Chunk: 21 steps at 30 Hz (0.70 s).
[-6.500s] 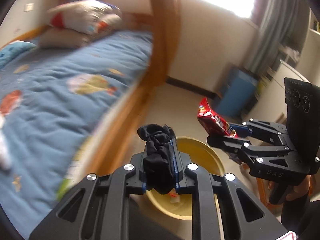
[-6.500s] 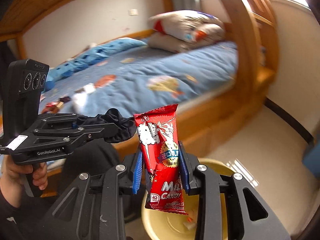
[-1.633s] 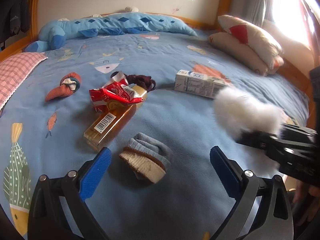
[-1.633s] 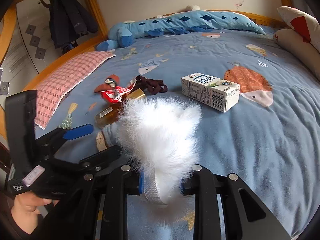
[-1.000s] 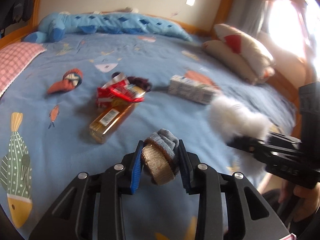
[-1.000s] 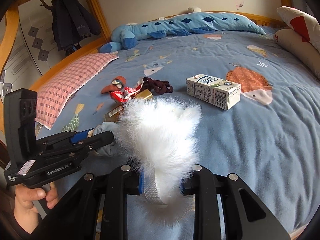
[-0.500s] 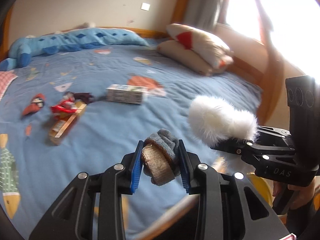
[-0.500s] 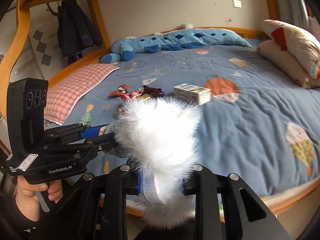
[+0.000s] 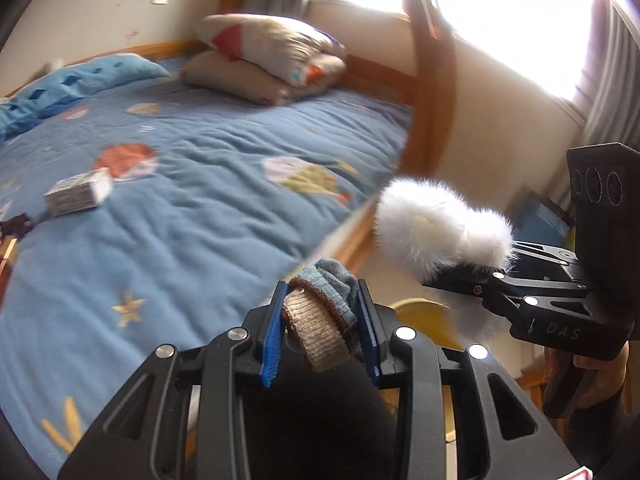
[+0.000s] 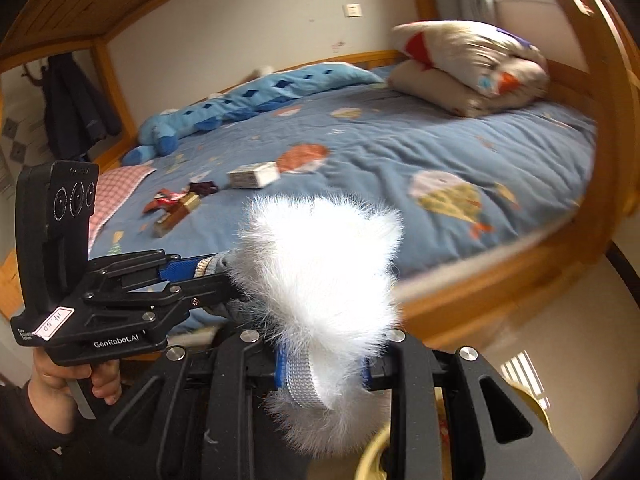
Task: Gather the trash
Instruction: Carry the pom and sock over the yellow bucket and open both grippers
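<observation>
My left gripper (image 9: 320, 304) is shut on a rolled grey and beige sock (image 9: 320, 320), its blue pads pressing both sides. To its right, my right gripper (image 9: 448, 276) is shut on a white fluffy thing (image 9: 440, 228). In the right wrist view that fluffy thing (image 10: 320, 272) hides most of the right gripper (image 10: 320, 364), which pinches its grey strap. The left gripper (image 10: 200, 276) reaches in from the left, held by a hand, with a bit of sock (image 10: 212, 268) showing. Below both grippers shows the rim of a yellow bin (image 9: 424, 312), also low in the right wrist view as the yellow bin (image 10: 372, 456).
The bed with a blue cover (image 9: 180, 200) lies to the left, its wooden side rail (image 10: 500, 276) close by. On it are a milk carton (image 10: 254, 174), a red wrapper (image 10: 164, 200), a brown bottle (image 10: 176, 212) and a dark hair tie (image 10: 204, 189). A wooden post (image 9: 434, 80) stands ahead.
Both grippers have swung off the middle of the bed to its edge, each keeping its grip. The litter on the bed has slid away left and the yellow bin has come into view.
</observation>
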{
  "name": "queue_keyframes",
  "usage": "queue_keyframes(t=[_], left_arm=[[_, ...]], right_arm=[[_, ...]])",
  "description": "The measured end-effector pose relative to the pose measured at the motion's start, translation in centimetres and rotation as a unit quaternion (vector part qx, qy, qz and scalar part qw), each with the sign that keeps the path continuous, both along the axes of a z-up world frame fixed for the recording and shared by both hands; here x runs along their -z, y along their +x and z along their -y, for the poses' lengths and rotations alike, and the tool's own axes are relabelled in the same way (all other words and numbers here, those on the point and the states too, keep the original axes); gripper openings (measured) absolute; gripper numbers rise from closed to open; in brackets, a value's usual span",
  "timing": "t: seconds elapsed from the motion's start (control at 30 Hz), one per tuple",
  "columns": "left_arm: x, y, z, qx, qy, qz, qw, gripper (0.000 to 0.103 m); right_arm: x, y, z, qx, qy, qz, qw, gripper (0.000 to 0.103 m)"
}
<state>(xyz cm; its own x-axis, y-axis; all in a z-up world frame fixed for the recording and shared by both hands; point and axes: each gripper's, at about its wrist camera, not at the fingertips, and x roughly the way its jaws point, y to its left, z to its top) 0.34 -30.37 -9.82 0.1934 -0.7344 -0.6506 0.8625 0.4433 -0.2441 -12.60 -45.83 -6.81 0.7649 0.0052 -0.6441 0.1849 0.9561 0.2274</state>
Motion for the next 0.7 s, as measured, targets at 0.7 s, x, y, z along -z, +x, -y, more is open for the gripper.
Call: queue_keyframes(t=[0.7], left_arm=[[8.6,-10.3,10.9,0.155,0.102,-0.066,0.9805,0.034]], right_arm=[[8.0,-14.6,6.2,0.196,0.085,-0.086,0.973,0.028]])
